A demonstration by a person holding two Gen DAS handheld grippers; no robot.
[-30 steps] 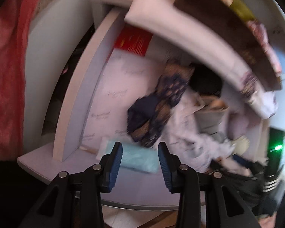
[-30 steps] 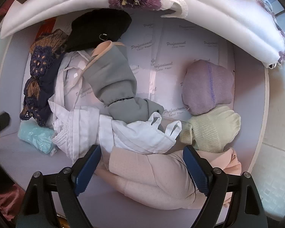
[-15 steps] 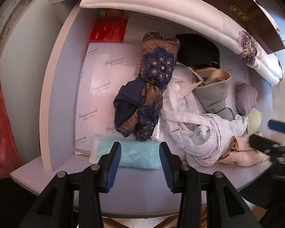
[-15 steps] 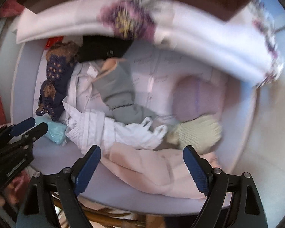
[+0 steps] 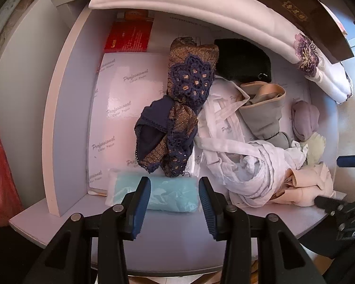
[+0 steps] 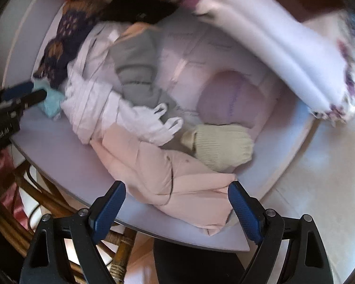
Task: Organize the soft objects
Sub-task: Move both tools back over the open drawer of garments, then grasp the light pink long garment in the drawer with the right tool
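Observation:
A heap of soft garments lies on a pale shelf (image 5: 168, 243). My left gripper (image 5: 174, 189) is open, its fingers astride a light blue packet (image 5: 168, 195) at the shelf's front; the packet also shows in the right wrist view (image 6: 51, 101). Behind the packet lies a navy and gold lace piece (image 5: 177, 123), then a white garment (image 5: 239, 156), a grey one (image 5: 265, 118) and a black one (image 5: 243, 61). My right gripper (image 6: 176, 198) is open, just in front of a pink garment (image 6: 168, 177). A cream knit (image 6: 222, 144) and a lilac bundle (image 6: 227, 97) lie behind it.
A quilted floral cover (image 5: 224, 7) hangs over the shelf from above. A red box (image 5: 129, 36) stands at the back left. A white side panel (image 5: 61, 127) bounds the shelf on the left. A wicker frame (image 6: 59, 203) shows below the shelf edge.
My left gripper has steadied and moved in over the blue packet. My right gripper has pulled back and lowered, so the shelf edge and wicker frame now show; both stay open.

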